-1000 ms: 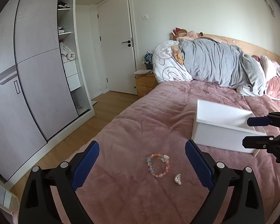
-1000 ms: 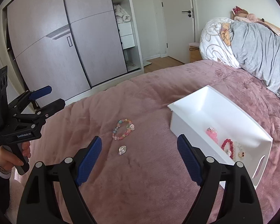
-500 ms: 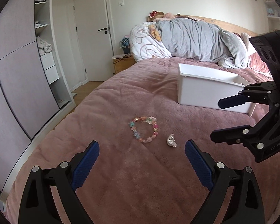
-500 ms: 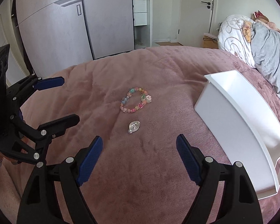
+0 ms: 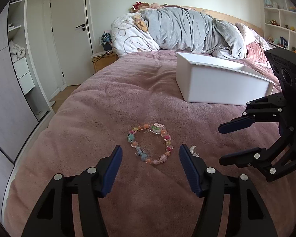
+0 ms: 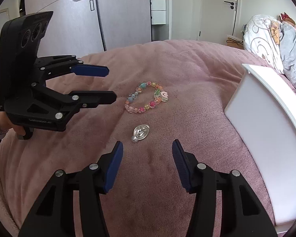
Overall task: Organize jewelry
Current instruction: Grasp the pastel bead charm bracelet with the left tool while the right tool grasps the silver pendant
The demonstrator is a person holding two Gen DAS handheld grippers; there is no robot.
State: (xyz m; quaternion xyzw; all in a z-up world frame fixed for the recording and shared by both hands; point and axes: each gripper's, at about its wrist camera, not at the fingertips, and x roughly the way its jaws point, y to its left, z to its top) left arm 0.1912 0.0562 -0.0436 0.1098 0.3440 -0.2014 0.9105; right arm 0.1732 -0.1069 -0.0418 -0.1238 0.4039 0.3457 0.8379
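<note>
Bedroom; pink plush bedspread [image 5: 108, 102] as work surface, wardrobe off at 9 o'clock, heaped grey duvet at 12.

Left gripper [image 5: 149, 153]: jaws spread wide, empty, hovering low over the spread. Beaded bracelet [image 5: 150, 143] lies flat dead ahead at 12 o'clock, its ring falling between the two pad lines, just past the tips. Ring slightly oval, long axis running roughly 10 to 4 in the left wrist view.

Silver charm [image 6: 140, 132]: just beside the bracelet on its right, half hidden behind the left gripper's right finger in the left view. In the right wrist view it sits at 12 o'clock, close ahead of the jaws, long axis about 1 to 7.

Right gripper [image 6: 146, 148]: jaws also parted, holding nothing. Nearer the charm; left is nearer the bracelet.

White bin [image 5: 223, 83]: at 2 o'clock from both, well apart from the pieces, interior not visible.

Judgement: one piece per gripper; short forward dip, then close.
</note>
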